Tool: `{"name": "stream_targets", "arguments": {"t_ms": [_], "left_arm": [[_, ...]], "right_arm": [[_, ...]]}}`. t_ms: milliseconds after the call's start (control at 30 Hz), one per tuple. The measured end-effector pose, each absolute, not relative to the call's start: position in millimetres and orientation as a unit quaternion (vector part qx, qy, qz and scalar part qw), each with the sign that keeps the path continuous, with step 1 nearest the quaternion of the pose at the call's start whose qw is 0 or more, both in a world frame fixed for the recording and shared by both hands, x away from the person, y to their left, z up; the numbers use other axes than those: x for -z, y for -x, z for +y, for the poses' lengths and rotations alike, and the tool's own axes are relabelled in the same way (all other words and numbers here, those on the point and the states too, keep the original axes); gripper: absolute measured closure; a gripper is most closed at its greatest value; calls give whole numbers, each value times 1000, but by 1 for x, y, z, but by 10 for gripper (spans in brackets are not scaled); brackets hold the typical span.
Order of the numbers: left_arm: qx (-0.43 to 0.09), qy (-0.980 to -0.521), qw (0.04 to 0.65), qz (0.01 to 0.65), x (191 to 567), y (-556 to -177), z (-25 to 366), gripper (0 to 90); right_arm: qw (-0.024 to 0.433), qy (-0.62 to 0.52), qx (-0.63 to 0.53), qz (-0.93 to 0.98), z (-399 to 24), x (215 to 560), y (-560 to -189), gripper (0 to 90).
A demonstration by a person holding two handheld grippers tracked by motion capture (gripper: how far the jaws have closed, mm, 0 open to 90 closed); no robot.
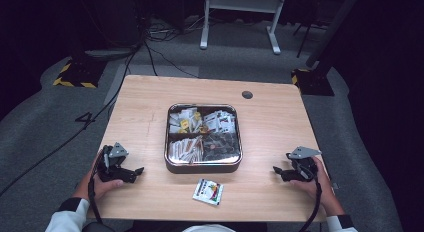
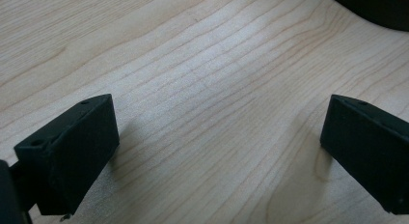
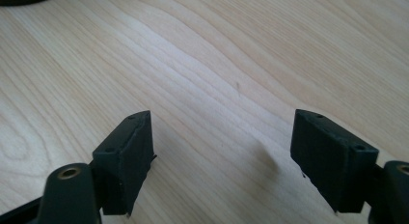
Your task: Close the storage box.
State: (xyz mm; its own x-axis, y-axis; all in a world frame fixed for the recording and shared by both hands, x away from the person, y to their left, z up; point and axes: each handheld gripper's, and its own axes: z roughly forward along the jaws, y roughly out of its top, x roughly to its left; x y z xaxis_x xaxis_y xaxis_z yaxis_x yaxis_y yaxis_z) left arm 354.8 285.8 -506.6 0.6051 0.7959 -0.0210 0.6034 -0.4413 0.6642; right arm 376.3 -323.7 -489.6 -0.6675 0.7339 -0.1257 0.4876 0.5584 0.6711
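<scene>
A square metal tin with four compartments sits mid-table, full of several small packets. One loose white packet with red and green print lies flat in front of it, near the front edge. My left gripper rests low on the table at the left, open, jaws pointing right toward the tin. In the left gripper view its jaws stand wide apart over bare wood. My right gripper rests at the right, open, pointing left. Its jaws in the right gripper view hold nothing.
The wooden table has a round cable hole behind the tin. Cables and a yellow-black taped base lie on the grey carpet beyond. A dark tin edge shows at the left gripper view's top right corner.
</scene>
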Motion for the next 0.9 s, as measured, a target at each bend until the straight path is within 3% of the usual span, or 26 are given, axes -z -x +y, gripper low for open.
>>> {"name": "stream_targets", "arguments": {"t_ms": [900], "left_arm": [[-149,-836,323,419,507,-355,286,2]], "right_arm": [[189,-420,-358,812,-361,504,-353,200]]}}
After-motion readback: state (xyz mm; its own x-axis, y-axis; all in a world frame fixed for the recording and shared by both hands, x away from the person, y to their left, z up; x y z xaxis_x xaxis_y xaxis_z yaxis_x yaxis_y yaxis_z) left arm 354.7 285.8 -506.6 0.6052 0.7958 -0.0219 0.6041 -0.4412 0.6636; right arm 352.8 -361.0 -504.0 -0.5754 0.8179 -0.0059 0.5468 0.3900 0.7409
